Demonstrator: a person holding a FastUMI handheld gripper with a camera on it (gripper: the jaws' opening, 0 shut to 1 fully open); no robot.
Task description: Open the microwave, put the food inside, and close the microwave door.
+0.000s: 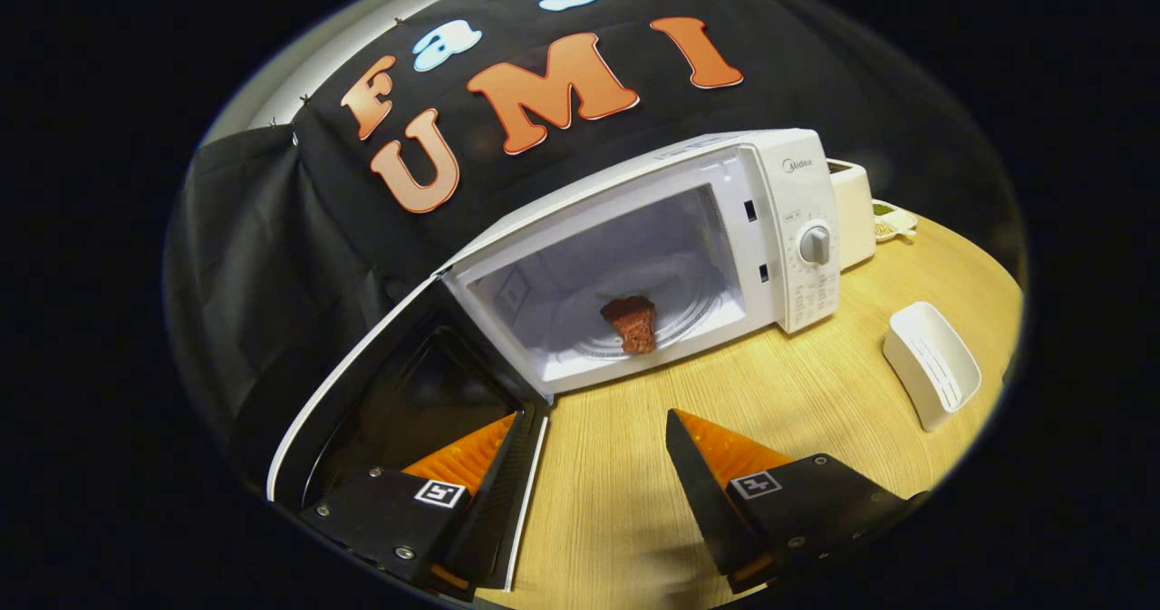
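Spread, empty fingers (594,424) face food (632,322) inside microwave (671,247).

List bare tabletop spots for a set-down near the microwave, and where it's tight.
Free: the wooden table between the microwave front and the open gripper, running right toward the white tray. Tight: left side, where the open door swings out beside one finger. Inside, the food sits on the turntable.
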